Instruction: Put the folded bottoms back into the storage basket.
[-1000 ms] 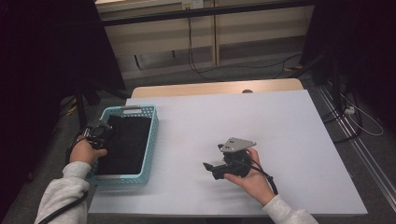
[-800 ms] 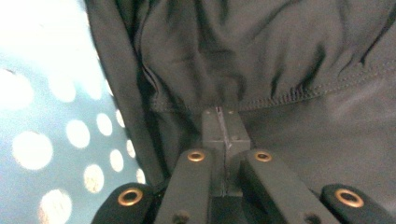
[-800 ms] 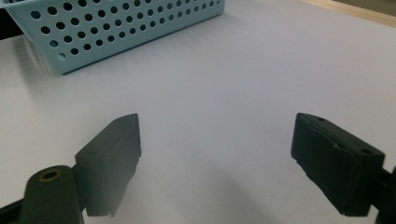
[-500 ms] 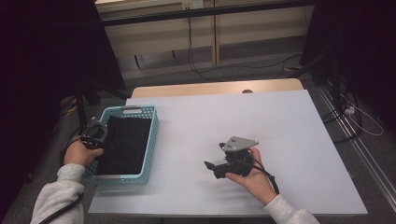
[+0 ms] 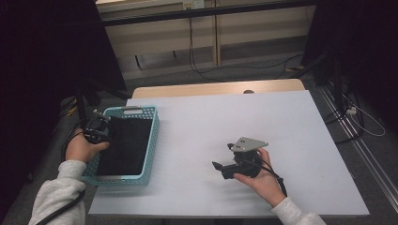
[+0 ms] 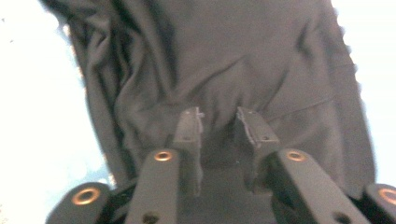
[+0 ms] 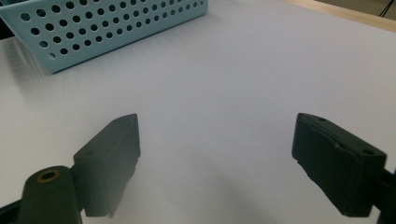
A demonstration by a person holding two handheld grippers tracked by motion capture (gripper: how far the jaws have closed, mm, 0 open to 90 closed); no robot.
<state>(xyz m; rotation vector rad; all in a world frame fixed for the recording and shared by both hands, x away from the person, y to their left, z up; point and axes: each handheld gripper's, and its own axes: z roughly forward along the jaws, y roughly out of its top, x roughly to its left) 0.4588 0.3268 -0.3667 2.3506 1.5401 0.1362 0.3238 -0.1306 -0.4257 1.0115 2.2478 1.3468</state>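
We are finding the dark cloth [image 5: 123, 145] lying inside the light blue perforated basket [image 5: 151, 140] at the left edge of the bench [image 5: 234, 122]. Its long axis is running with the basket's, from the near edge of the bench toward the far edge, and it is covering most of the basket floor.

The left tool [image 5: 97, 129] is hovering at the basket's left rim, held in the person's left hand [image 5: 80, 149]. In the left gripper view we are looking straight down on the cloth [image 6: 224, 70], wrinkled and grey-black; the left tool [image 6: 218, 128] is showing its jaws a narrow way apart, having just been opening, with the cloth behind the gap and no fold pinched between the pads. We are recording it as released.

The right tool [image 5: 225, 166] is resting low over the bench in the right hand [image 5: 260, 180], pointing leftward toward the basket. The right gripper view is showing its jaws [image 7: 215, 158] standing wide with bare white surface between them, and the basket's holed wall [image 7: 107, 28] at the upper left.

The high view alone is giving us the room: a wooden strip along the bench's far edge, grey carpet, cables on the floor, dark curtains at both sides.
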